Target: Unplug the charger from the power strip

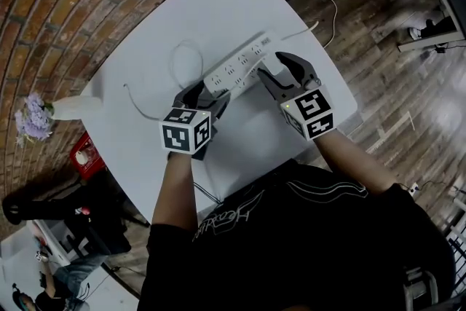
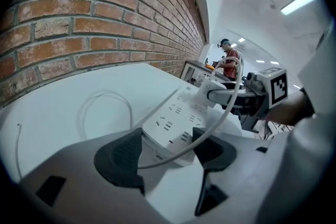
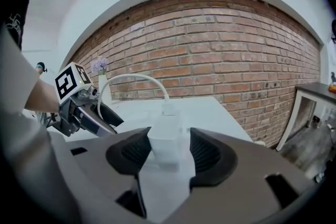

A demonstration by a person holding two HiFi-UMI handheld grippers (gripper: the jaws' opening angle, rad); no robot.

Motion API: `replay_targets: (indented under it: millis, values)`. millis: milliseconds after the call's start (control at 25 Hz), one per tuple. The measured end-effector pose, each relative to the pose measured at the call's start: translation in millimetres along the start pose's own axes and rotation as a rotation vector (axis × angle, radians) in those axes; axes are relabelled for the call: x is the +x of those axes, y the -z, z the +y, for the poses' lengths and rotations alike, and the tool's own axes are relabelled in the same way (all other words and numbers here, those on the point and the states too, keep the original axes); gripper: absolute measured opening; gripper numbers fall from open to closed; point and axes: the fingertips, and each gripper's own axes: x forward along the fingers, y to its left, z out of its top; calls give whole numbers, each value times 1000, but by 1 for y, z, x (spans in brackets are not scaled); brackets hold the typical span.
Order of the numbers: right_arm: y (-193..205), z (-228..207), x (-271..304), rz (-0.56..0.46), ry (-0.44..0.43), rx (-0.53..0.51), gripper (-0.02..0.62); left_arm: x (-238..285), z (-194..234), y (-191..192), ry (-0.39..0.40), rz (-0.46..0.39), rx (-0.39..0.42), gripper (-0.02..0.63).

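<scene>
Left tongs (image 2: 168, 150) pinch the power strip (image 2: 176, 115) at its near end; right tongs (image 3: 168, 157) stand spread around the charger (image 3: 169, 136). Its prongs are hidden.

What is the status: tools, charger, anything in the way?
Left tool shut on strip end. Right tool open, charger between its jaws, plugged in. Cable loops across left tool's jaws.

In the head view, your left gripper (image 1: 207, 95) is covering the power strip's (image 1: 240, 63) near end. In the right gripper view, the charger (image 3: 168, 139) is showing only as a blur (plugged in or not, probably too smeared to say).
</scene>
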Motion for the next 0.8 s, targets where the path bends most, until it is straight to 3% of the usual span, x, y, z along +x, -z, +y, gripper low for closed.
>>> replay_targets:
  millis: [320,440,800]
  values:
    - [1,-8,15,-20,112,-47,174,1,0,2,0,-1,-14,299]
    - [0,-6,16,-29,121,-54,124,1,0,1,1,-3,-23,298]
    - [1,-9,15,-37,127,4,120,2,0,4,6,-2,-77,293]
